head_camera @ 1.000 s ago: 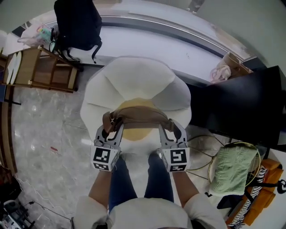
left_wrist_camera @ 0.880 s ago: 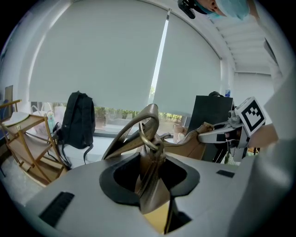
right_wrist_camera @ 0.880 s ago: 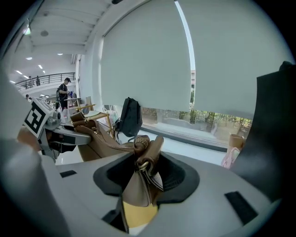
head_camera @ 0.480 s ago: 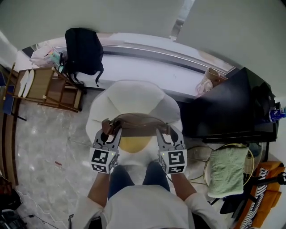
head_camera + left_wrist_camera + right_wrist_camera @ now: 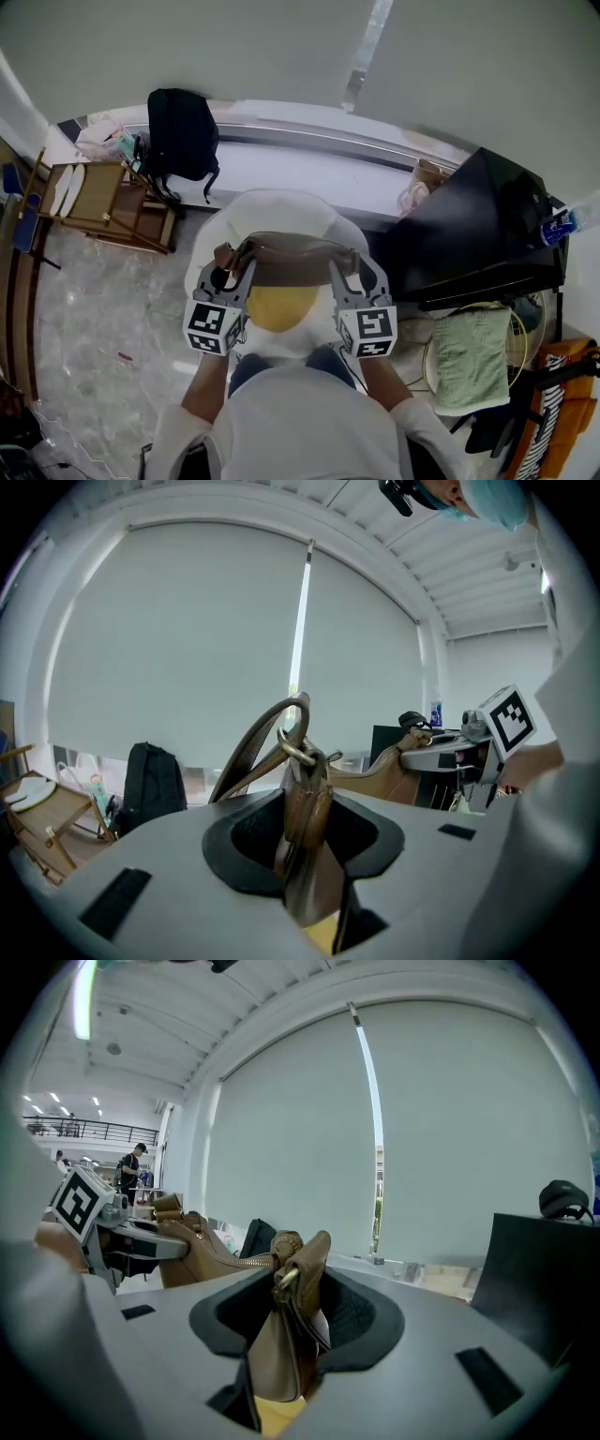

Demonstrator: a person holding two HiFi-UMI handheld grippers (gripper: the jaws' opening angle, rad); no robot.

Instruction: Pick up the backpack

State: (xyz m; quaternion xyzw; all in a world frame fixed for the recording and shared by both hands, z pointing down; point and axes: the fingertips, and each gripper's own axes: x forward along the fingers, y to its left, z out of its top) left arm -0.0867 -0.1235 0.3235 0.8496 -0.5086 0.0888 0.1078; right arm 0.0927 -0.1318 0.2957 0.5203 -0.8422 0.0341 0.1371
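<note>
A brown leather bag [image 5: 291, 260] hangs stretched between my two grippers, above a white and yellow egg-shaped seat [image 5: 272, 211]. My left gripper [image 5: 228, 274] is shut on the bag's left end; in the left gripper view [image 5: 305, 841] the leather tab and its metal ring [image 5: 298, 752] stick up between the pads. My right gripper [image 5: 352, 269] is shut on the bag's right end; in the right gripper view [image 5: 289, 1330] a folded leather tab with a zip end [image 5: 298, 1274] is pinched between the pads. Each gripper shows in the other's view, with the bag's body [image 5: 202, 1251] running between them.
A black backpack [image 5: 183, 131] leans on the window ledge at the upper left, beside a wooden rack [image 5: 98, 202]. A black desk [image 5: 469, 230] stands at the right, with a bottle [image 5: 562, 225] on it. A green towel lies in a wire basket [image 5: 472, 356] at the lower right.
Both grippers have risen together with the brown bag held between them, away from the seat below. The grips look the same.
</note>
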